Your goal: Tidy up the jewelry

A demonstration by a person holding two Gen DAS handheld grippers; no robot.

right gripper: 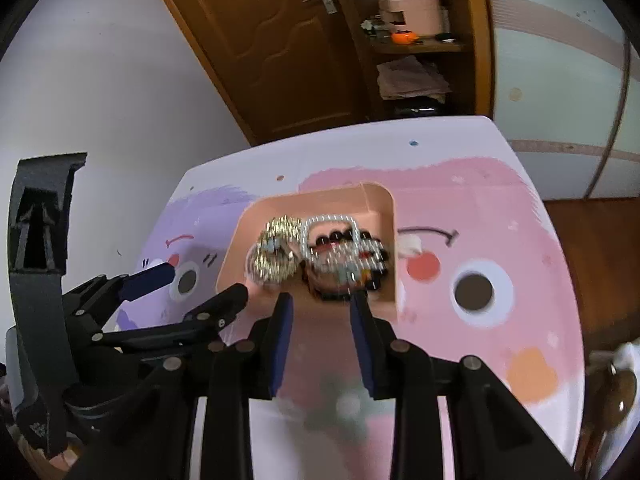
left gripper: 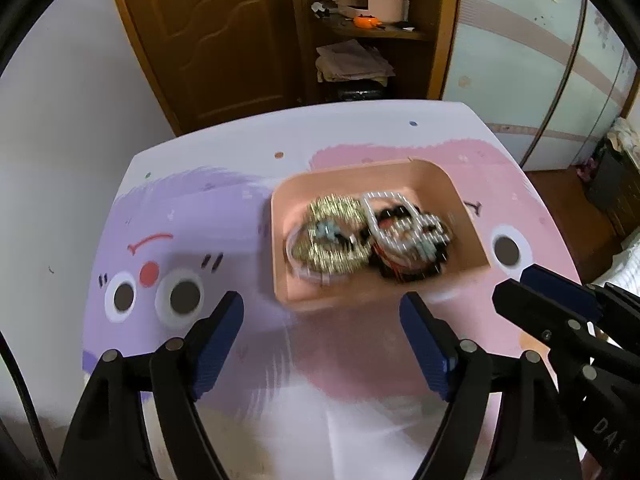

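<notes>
**A:** What do I have on the left wrist camera?

**B:** I see one pink tray (left gripper: pixel 466 216), a shallow rounded rectangle of smooth plastic, sitting toward the far right part of the table (left gripper: pixel 224 216), whose cover is printed with purple and pink cartoon faces. Inside lies a blurred heap of jewelry: one gold glittery piece (left gripper: pixel 330 240) on the left, one chain of silver-white beads (left gripper: pixel 394 222) looped over dark round beads (left gripper: pixel 400 212) on the right. I can't count further pieces through the blur. My left gripper (left gripper: pixel 322 312) hangs just short of the tray's near edge, its two blue ribbed pads spread wide and holding nothing. The right gripper (left gripper: pixel 536 286) enters from the right, near the tray's near right corner.

**A:** And the right wrist camera?

**B:** Same single tray (right gripper: pixel 384 208), same heap: gold piece (right gripper: pixel 276 248) left, silver-white chain (right gripper: pixel 332 228) with dark beads (right gripper: pixel 340 236) right. My right gripper (right gripper: pixel 322 300) has its jaws parted and empty, the tips at the tray's near edge just beside the beaded pile; whether they touch it I can't tell. The left gripper (right gripper: pixel 200 282) shows at the left, its jaws apart, by the tray's near left corner.
</notes>
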